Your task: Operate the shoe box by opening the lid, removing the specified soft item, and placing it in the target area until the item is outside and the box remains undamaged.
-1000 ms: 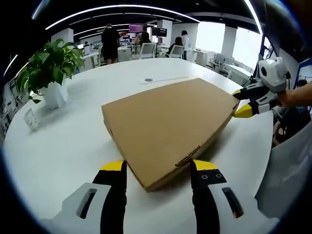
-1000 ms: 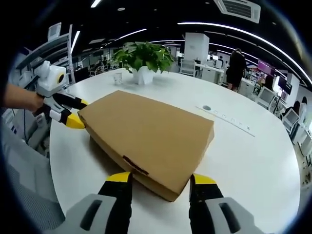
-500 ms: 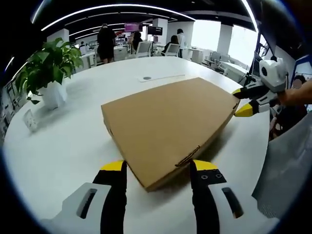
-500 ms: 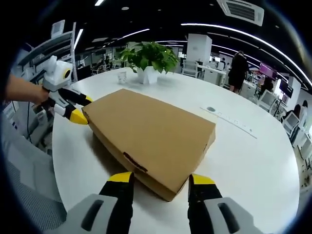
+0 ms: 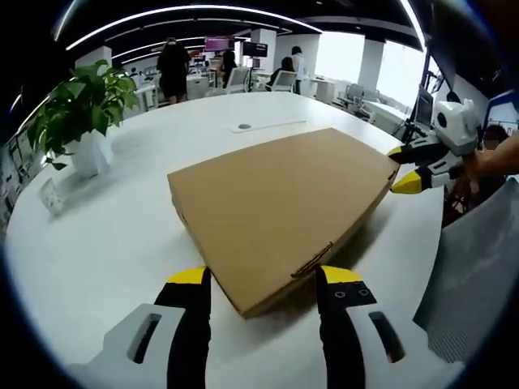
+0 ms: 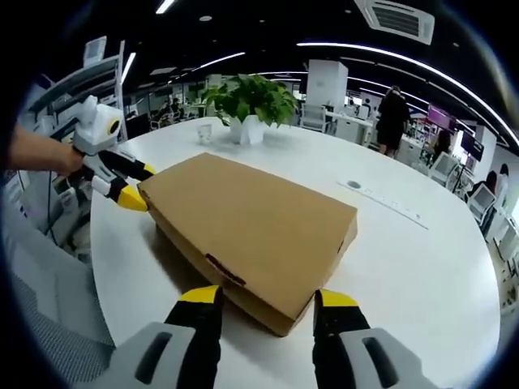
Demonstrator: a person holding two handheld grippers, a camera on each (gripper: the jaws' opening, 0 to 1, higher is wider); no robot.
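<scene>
The closed shoe box (image 5: 280,212) lies mid-frame on the white tabletop (image 5: 105,235). Both grippers, left (image 5: 259,279) and right (image 6: 259,297), sit spread at opposite corners; next, lifting the lid carefully.

A: Bright, even light from ceiling strips (image 5: 186,12); windows (image 5: 349,57) blown out.
B: Soft shadow beneath box (image 6: 251,227). Fisheye bends the edges; far background slightly soft.

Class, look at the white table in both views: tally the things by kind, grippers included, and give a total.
Cardboard shoe box: 1
Potted plant: 1
Small clear cup: 1
Grippers: 2, left gripper and right gripper
Total: 5
</scene>
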